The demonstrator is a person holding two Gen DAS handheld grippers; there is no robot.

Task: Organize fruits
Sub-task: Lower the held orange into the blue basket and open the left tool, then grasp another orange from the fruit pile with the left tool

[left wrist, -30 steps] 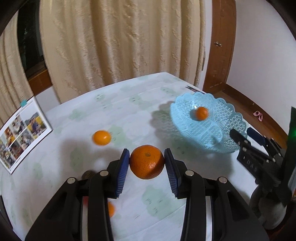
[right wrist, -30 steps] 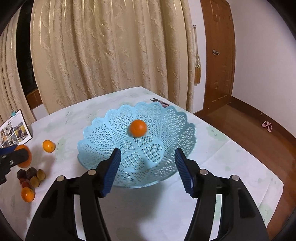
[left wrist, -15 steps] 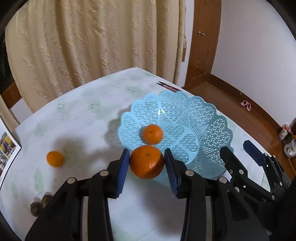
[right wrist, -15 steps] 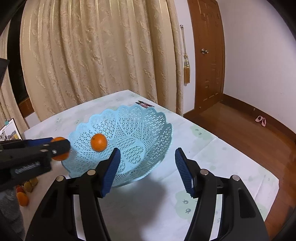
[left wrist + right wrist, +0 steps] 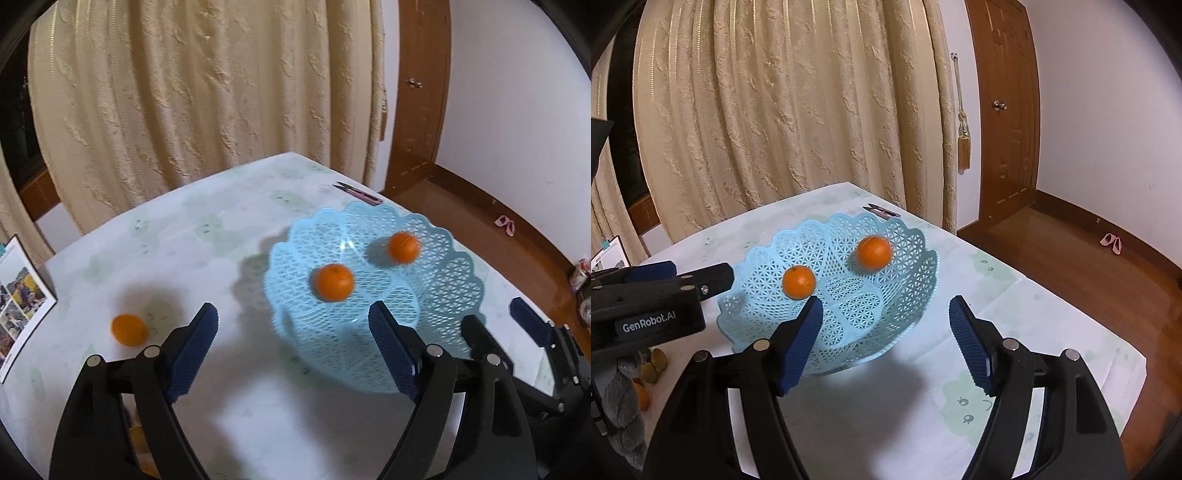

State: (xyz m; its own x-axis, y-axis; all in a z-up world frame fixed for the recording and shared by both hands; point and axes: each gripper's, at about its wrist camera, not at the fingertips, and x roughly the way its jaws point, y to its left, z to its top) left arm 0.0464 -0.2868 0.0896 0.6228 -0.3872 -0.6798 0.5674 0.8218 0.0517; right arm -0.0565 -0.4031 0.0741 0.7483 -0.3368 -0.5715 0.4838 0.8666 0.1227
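Hovering beside the blue lattice basket (image 5: 454,273), your left gripper (image 5: 291,343) has just spread its jaws wide and grips nothing. Two oranges (image 5: 334,282) lie inside the basket; a third orange (image 5: 129,329) sits on the tablecloth (image 5: 192,236), well apart. Your right gripper (image 5: 884,341), just widened too, stands empty near the basket's rim.

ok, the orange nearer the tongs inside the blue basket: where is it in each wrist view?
Left wrist: orange just right of centre, on the basket's left half.
Right wrist: same orange left of centre, above the left blue pad.
Shared landmark: blue basket.
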